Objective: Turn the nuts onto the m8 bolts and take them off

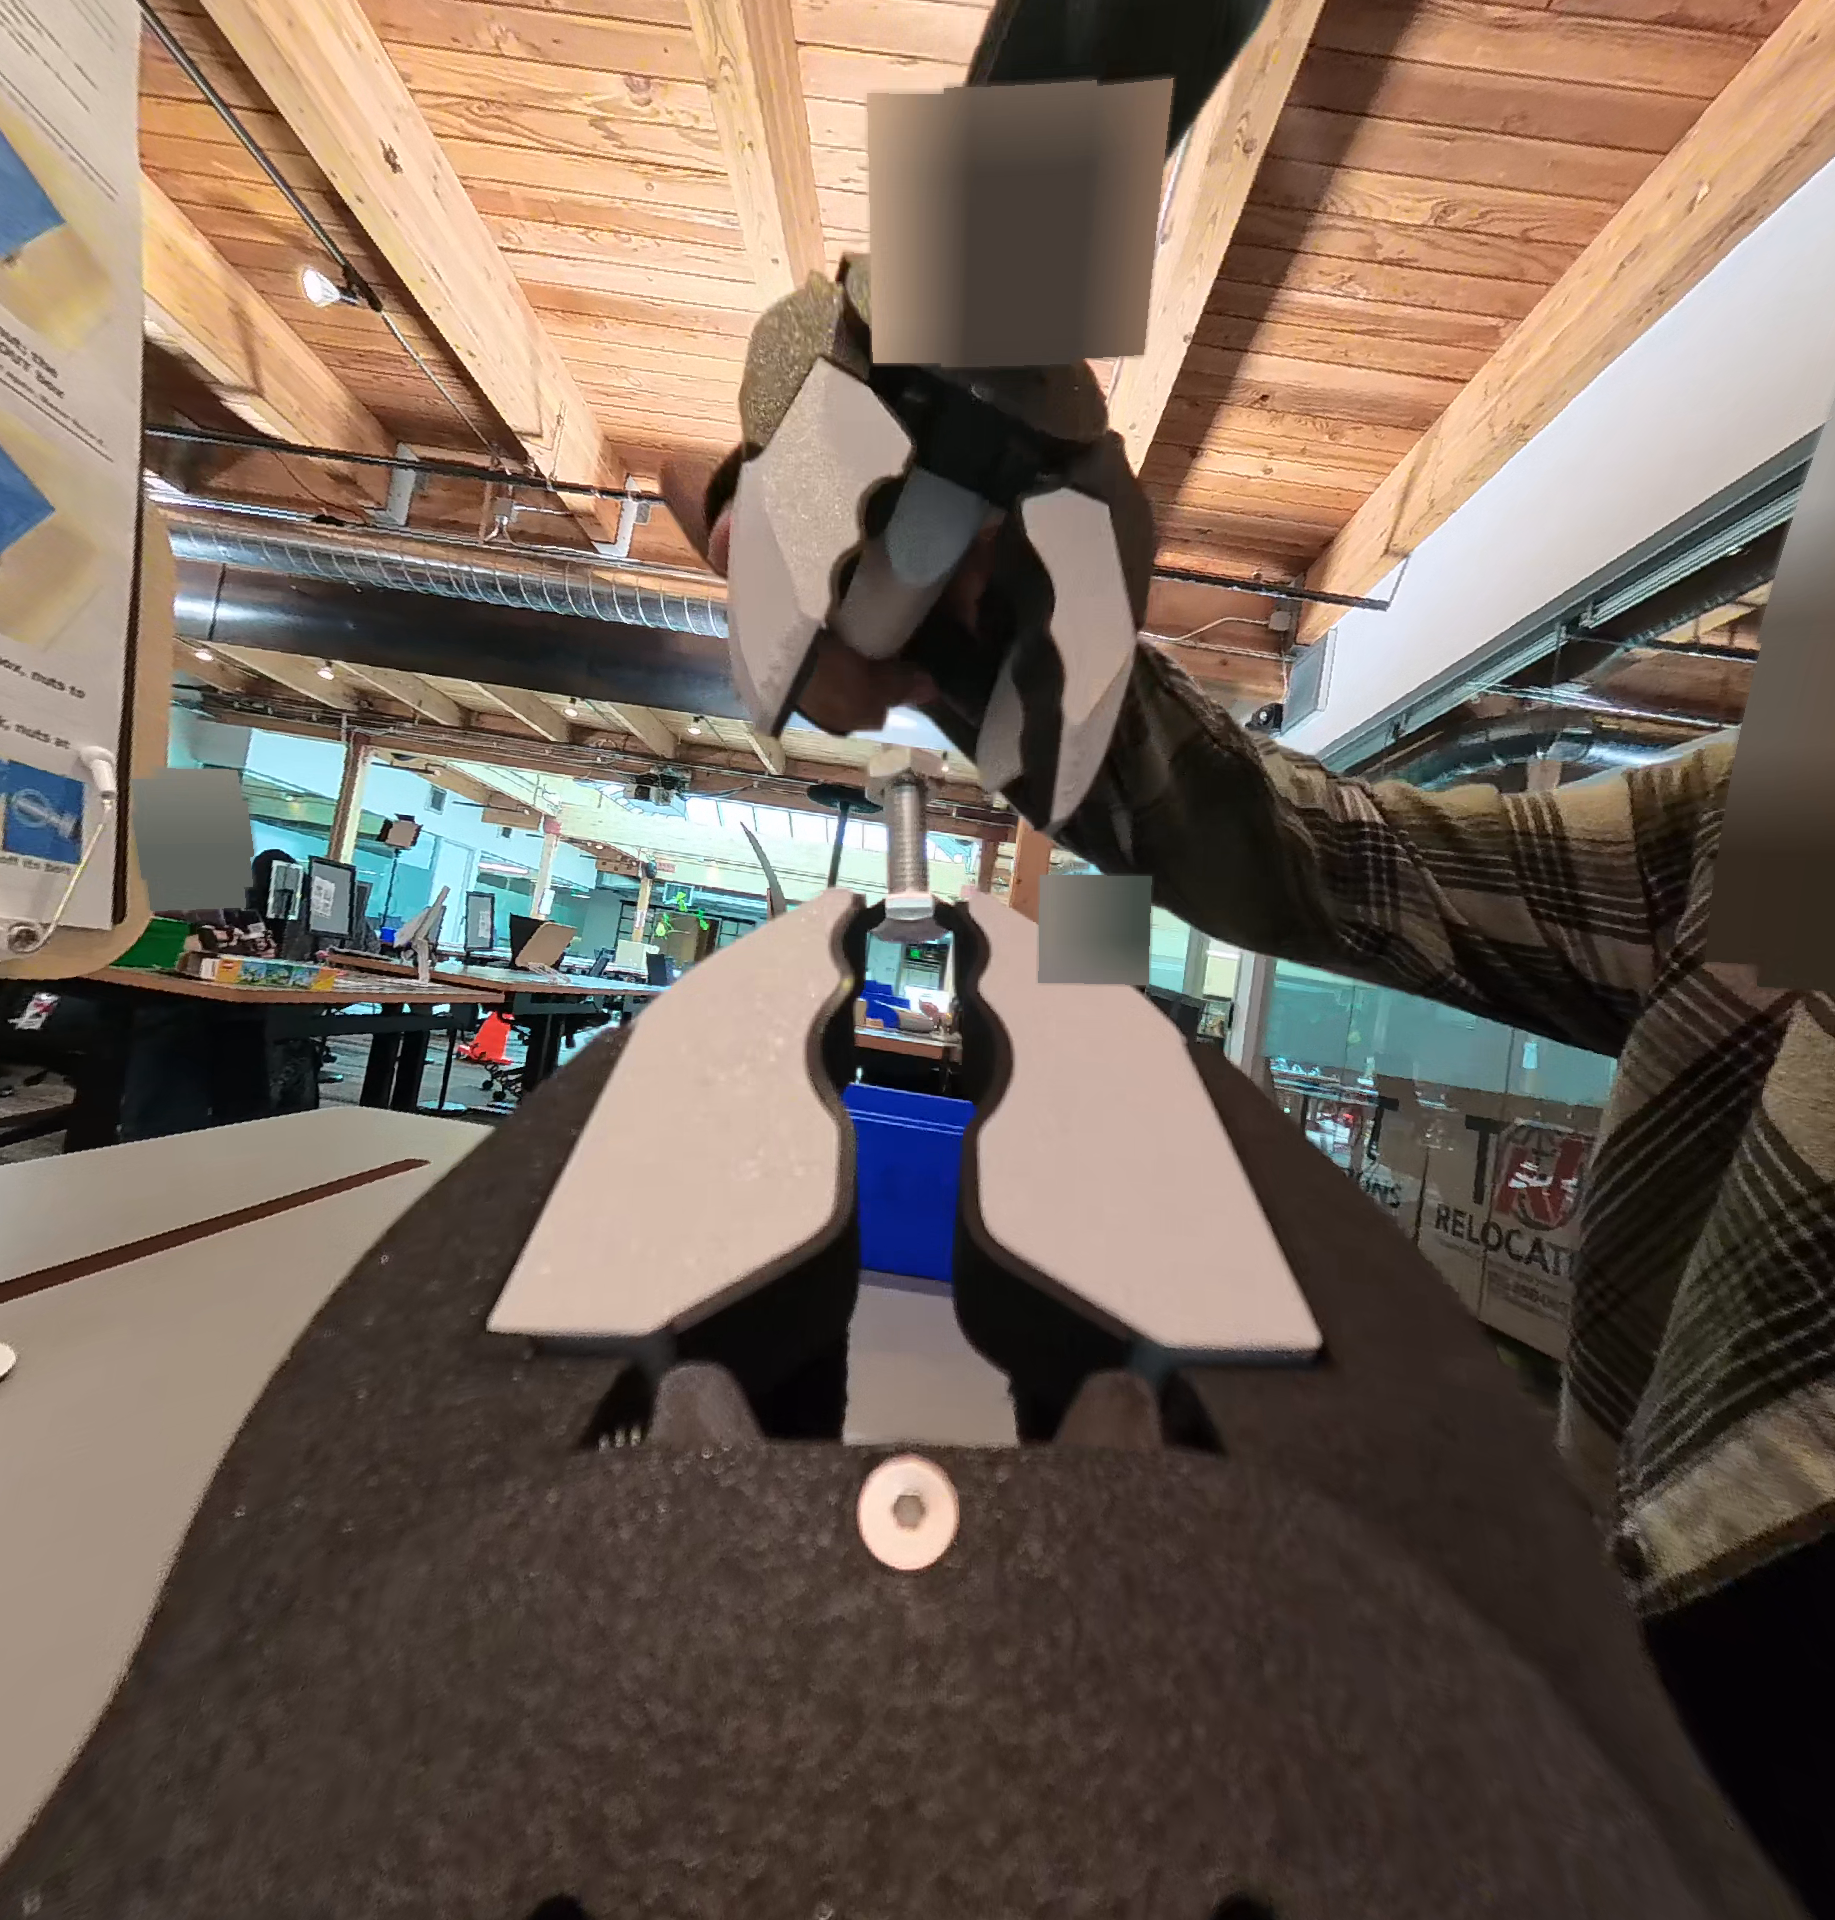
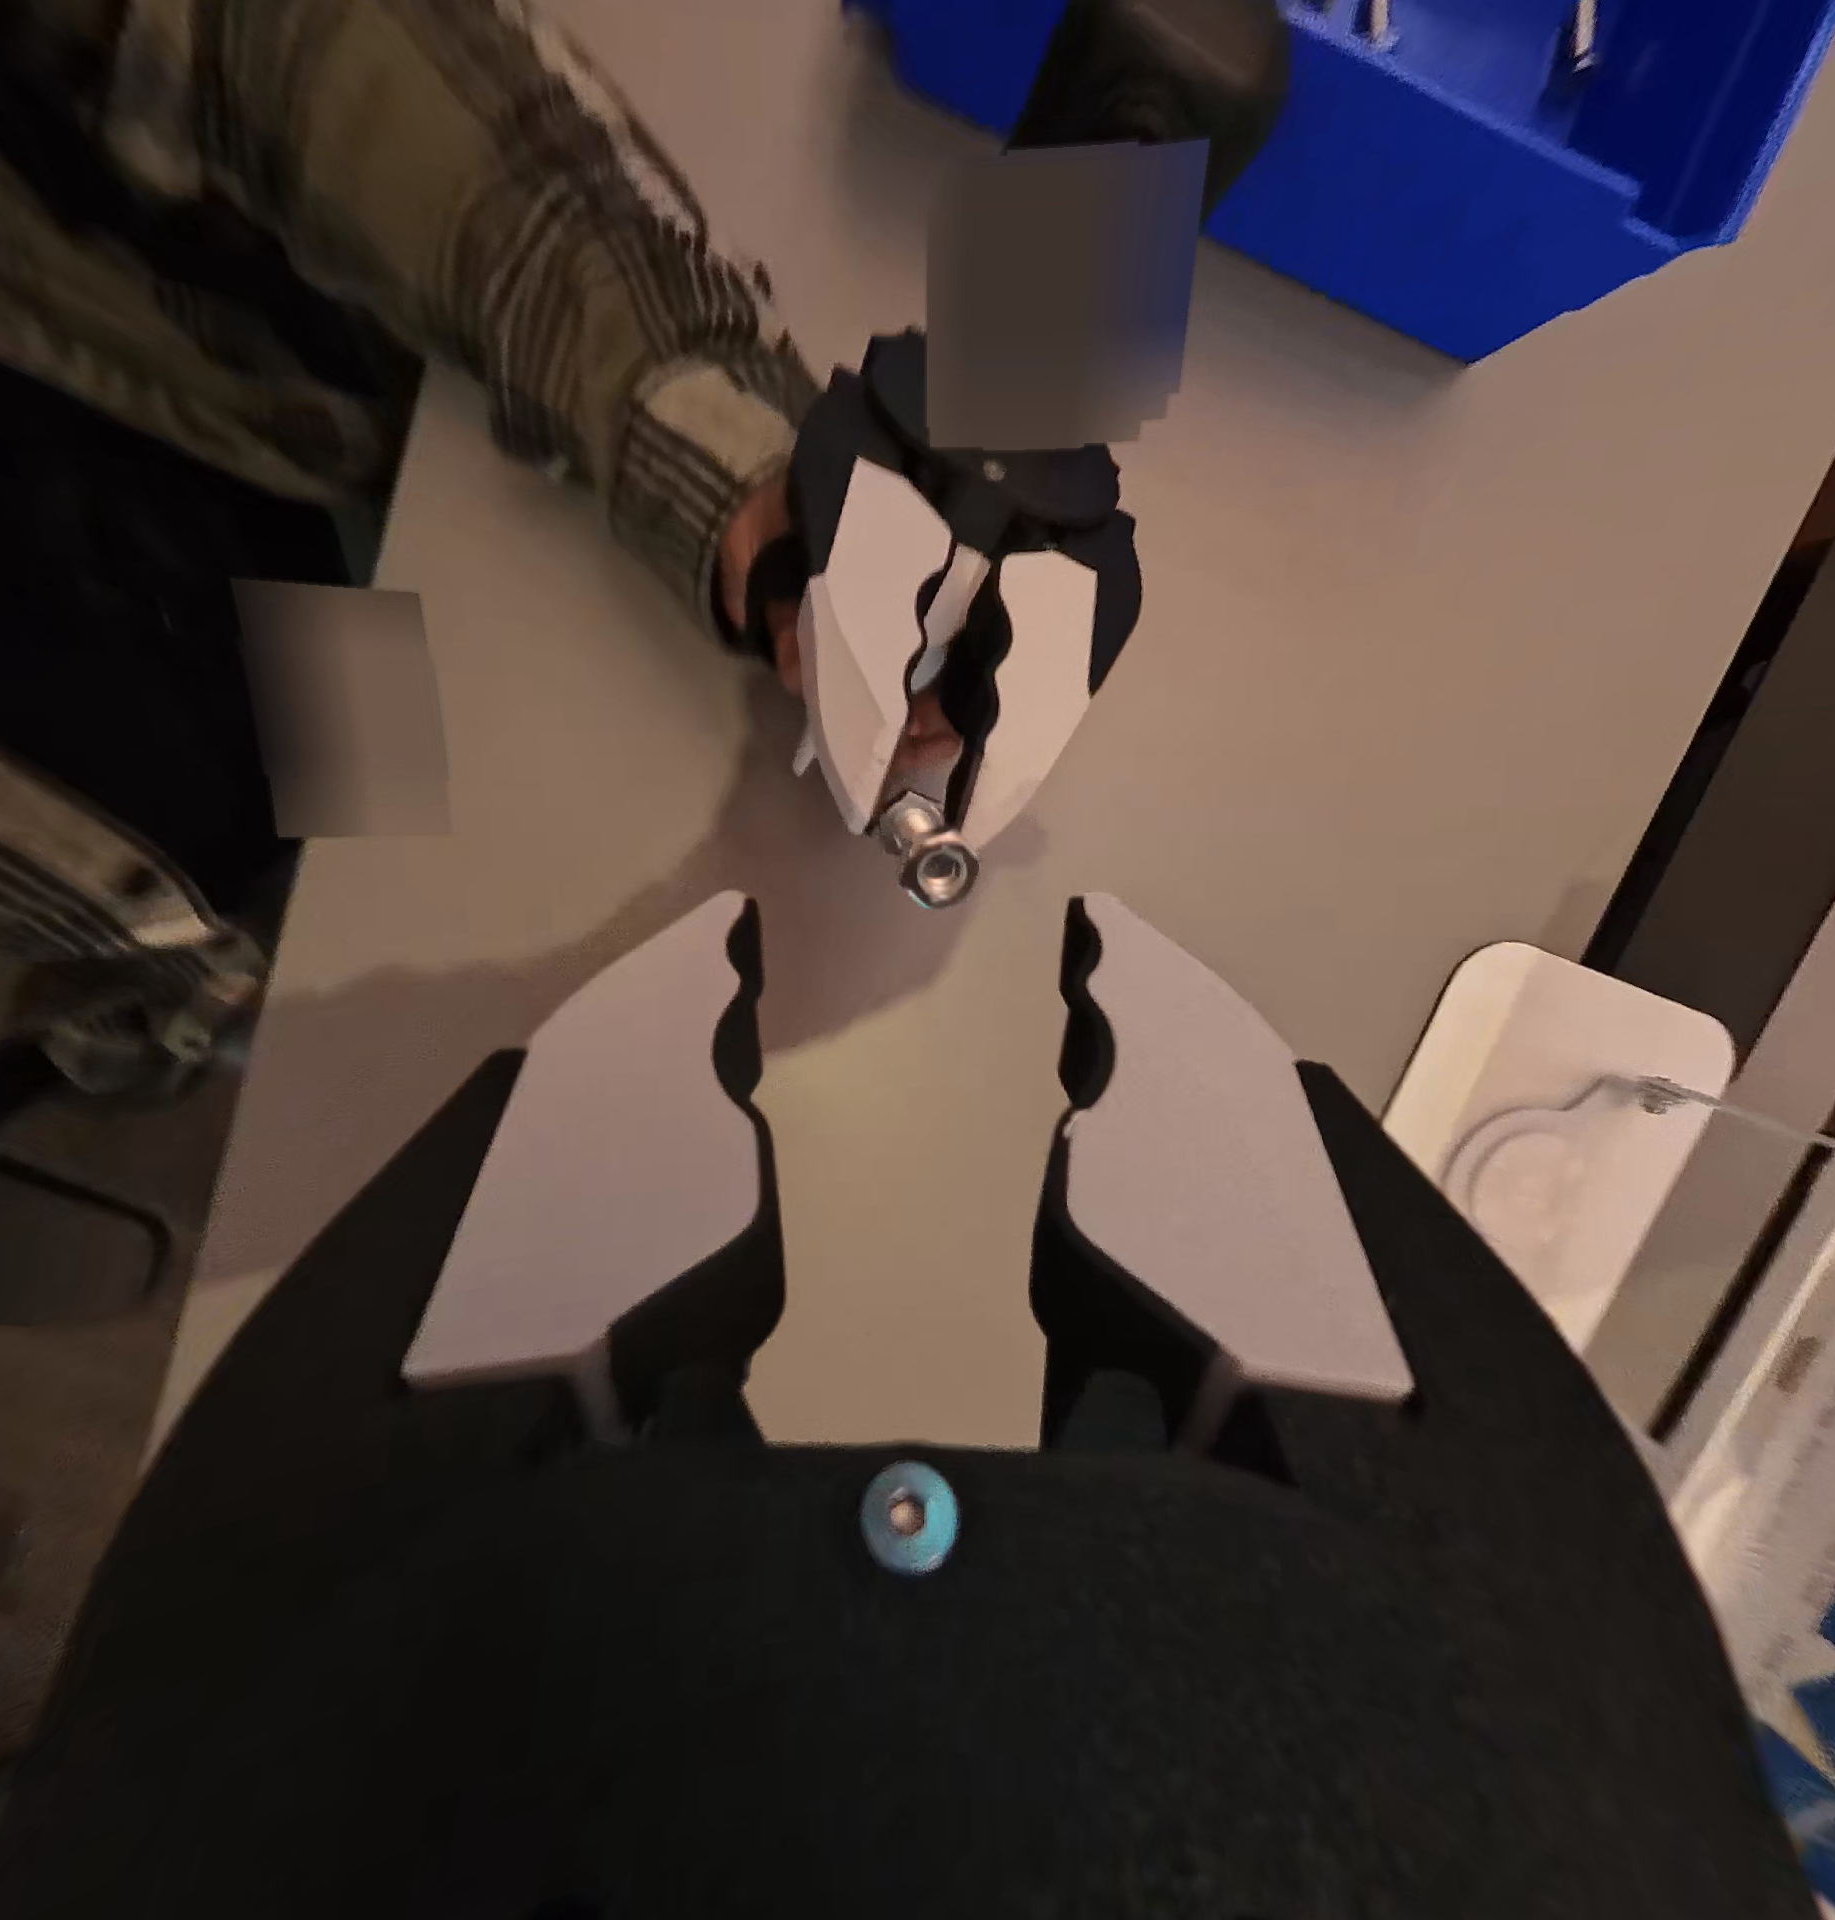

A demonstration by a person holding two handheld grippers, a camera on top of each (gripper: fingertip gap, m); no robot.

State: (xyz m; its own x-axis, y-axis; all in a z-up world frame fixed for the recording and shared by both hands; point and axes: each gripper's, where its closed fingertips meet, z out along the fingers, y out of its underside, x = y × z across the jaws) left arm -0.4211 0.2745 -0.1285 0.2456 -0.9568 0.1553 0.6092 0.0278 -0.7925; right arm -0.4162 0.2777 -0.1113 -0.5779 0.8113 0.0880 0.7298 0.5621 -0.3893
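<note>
Now the left claw (image 1: 908, 914) pinches the bolt (image 1: 905, 840) by its head, nut (image 1: 902, 764) at twelve o'clock. The right claw (image 2: 908, 914) is spread; it should close squarely on the nut, then twist gently.

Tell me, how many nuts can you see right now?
1. The nut sits on the free end of the bolt, whose head the left gripper clamps. The open right gripper holds nothing. The blue bins may hide more.

Silver bolt (image 1: 907, 847) and nut (image 2: 942, 868) are showing bright metal. Black left gripper (image 1: 908, 914) and right gripper (image 2: 908, 925) are bearing pale grey fingers (image 1: 705, 1122). Sleeve (image 1: 1412, 883) is showing olive-and-black plaid; bin (image 2: 1495, 177) is showing blue; table (image 2: 1308, 675) is showing grey.
</note>
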